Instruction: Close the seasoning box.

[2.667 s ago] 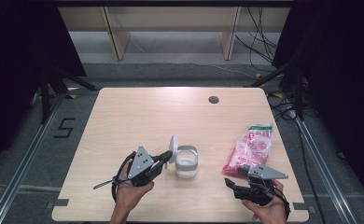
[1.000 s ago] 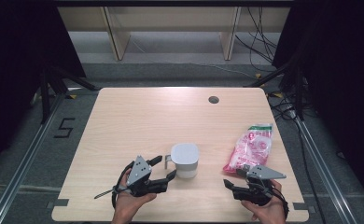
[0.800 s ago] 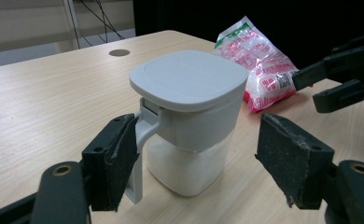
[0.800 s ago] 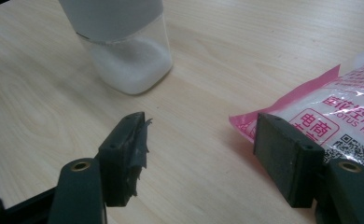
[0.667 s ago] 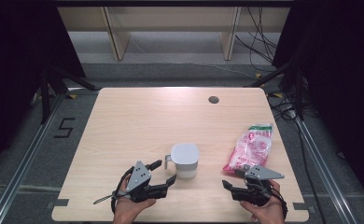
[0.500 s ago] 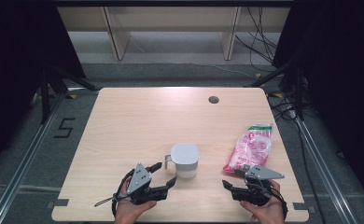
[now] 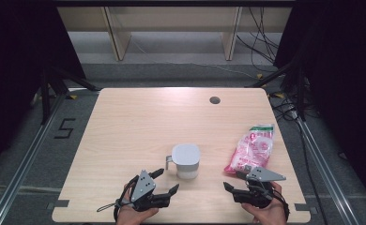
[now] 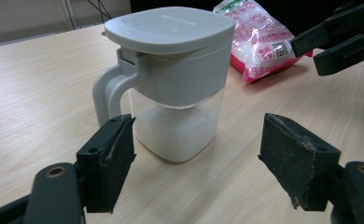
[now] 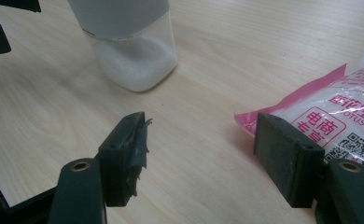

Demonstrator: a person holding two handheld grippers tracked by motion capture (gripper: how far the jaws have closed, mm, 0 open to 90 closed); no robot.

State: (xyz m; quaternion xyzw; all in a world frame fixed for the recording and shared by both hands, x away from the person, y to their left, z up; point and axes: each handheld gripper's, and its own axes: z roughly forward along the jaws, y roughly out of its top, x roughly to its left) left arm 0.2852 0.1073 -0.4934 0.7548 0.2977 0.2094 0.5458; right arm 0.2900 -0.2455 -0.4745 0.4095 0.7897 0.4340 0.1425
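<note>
The lidded jug (image 7: 186, 161) stands upright a little to 5 o'clock of the table (image 7: 139, 122) centre, its grey lid (image 8: 168, 28) shut down flat and its handle (image 8: 106, 91) pointing toward 9 o'clock in the high view. A low layer of white grains lies in the clear bottom part. The pink bag (image 7: 252, 147) lies flat at 3 o'clock of the jug, well apart from it, and looks full and sealed as far as the pictures show.

Judging by this, the work with the jug seems to be at a pause or near its end: the lid is on, nothing is lifted, and no grains lie spilled on the wood. What could be left is moving the bag or the jug; that cannot be read from here.

The left gripper (image 7: 163, 182) rests at 7 o'clock of the jug, jaws spread wide; its own view shows the jug just ahead, between the pads (image 8: 110, 156) in line of sight but untouched. The right gripper (image 7: 235, 182) sits at 6 o'clock of the bag, jaws likewise well apart and empty, with one pad (image 9: 283, 156) close before the bag's near corner (image 9: 311, 116); whether it touches I cannot tell.
</note>
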